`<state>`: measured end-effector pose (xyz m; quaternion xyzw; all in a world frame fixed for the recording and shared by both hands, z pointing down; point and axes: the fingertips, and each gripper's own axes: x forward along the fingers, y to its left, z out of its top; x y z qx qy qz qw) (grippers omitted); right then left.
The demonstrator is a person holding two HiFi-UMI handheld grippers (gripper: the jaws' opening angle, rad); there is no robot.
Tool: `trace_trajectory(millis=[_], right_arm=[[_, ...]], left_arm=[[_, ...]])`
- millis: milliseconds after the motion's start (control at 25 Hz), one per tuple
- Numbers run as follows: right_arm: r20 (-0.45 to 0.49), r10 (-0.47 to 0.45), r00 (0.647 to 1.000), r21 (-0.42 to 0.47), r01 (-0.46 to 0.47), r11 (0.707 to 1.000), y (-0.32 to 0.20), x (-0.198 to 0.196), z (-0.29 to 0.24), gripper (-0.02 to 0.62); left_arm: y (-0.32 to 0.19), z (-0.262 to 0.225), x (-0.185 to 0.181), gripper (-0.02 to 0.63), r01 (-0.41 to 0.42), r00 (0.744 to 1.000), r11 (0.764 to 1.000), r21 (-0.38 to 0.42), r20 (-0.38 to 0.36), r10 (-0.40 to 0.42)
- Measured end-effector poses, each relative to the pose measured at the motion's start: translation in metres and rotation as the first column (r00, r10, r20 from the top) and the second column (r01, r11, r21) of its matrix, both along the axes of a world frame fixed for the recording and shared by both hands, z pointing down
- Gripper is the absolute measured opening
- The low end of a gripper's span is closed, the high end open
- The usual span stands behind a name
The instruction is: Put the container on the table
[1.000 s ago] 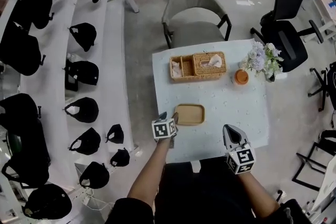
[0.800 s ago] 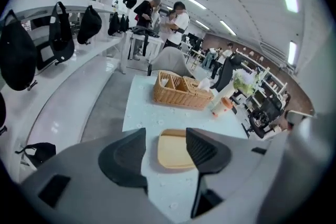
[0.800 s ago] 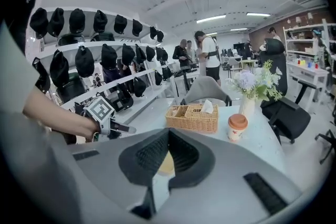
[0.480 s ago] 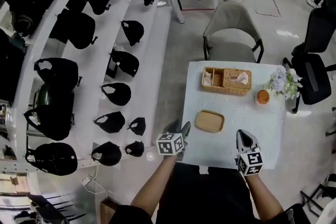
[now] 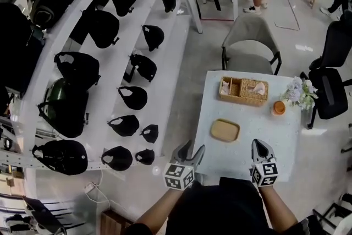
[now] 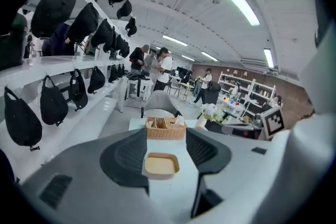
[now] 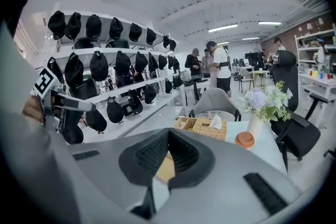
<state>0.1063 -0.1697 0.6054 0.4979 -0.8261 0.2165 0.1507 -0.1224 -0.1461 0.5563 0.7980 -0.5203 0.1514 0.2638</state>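
Note:
A flat tan container [image 5: 225,130] [image 6: 161,165] rests on the white table [image 5: 264,135], near its middle left. My left gripper [image 5: 192,149] [image 6: 165,147] hovers open at the table's near left corner, short of the container, with nothing between its jaws. My right gripper [image 5: 259,144] [image 7: 169,131] is shut and empty over the table's near edge, to the right of the container. In the right gripper view the container [image 7: 166,168] shows only as a tan sliver behind the closed jaws.
At the table's far side stand a wicker basket [image 5: 243,91] with tissues, a small orange pot [image 5: 279,108] and a vase of flowers [image 5: 300,91]. A grey chair [image 5: 250,41] is beyond. White shelves with several black bags [image 5: 132,97] run along the left; a black office chair [image 5: 333,85] at right.
Both grippers have drawn back toward the near table edge. The left one, beside the container a second ago, now sits off the table's corner. The head view has swung left and back.

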Motion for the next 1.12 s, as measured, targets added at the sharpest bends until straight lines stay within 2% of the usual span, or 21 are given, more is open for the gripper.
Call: trace_trajectory(millis=[240, 480, 640, 720, 840, 960, 1120], right_arm=[[-0.010, 0.054, 0.999, 0.001, -0.054, 0.999, 0.028, -0.021, -0.009, -0.003], [-0.017, 0.019, 1.000, 0.021, -0.019, 1.000, 0.070, -0.085, -0.030, -0.003], [-0.009, 0.031, 0.999, 0.040, -0.030, 0.999, 0.099, -0.116, -0.045, -0.003], [-0.015, 0.051, 0.999, 0.046, -0.050, 0.998, 0.112, -0.124, -0.051, -0.003], [-0.030, 0.089, 0.996, 0.058, -0.087, 0.994, 0.125, -0.132, -0.061, -0.003], [-0.022, 0.143, 0.989, 0.064, -0.141, 0.988, 0.133, -0.135, -0.070, -0.003], [-0.048, 0.188, 0.981, 0.098, -0.183, 0.978, 0.139, -0.122, -0.087, -0.003]], left_arm=[[0.028, -0.033, -0.020, 0.216, 0.054, 0.996, 0.994, 0.091, -0.079, -0.047], [0.060, -0.052, -0.061, 0.200, 0.078, 0.990, 0.986, 0.146, -0.124, -0.060], [0.080, -0.060, -0.077, 0.167, 0.042, 0.988, 0.984, 0.173, -0.152, -0.015], [0.091, -0.063, -0.081, 0.119, 0.011, 0.983, 0.984, 0.180, -0.182, 0.022], [0.104, -0.060, -0.087, 0.095, -0.043, 0.975, 0.983, 0.178, -0.206, 0.080], [0.109, -0.059, -0.099, 0.031, -0.044, 0.978, 0.979, 0.199, -0.191, 0.082], [0.109, -0.062, -0.101, 0.017, -0.068, 0.981, 0.974, 0.217, -0.161, 0.105]])
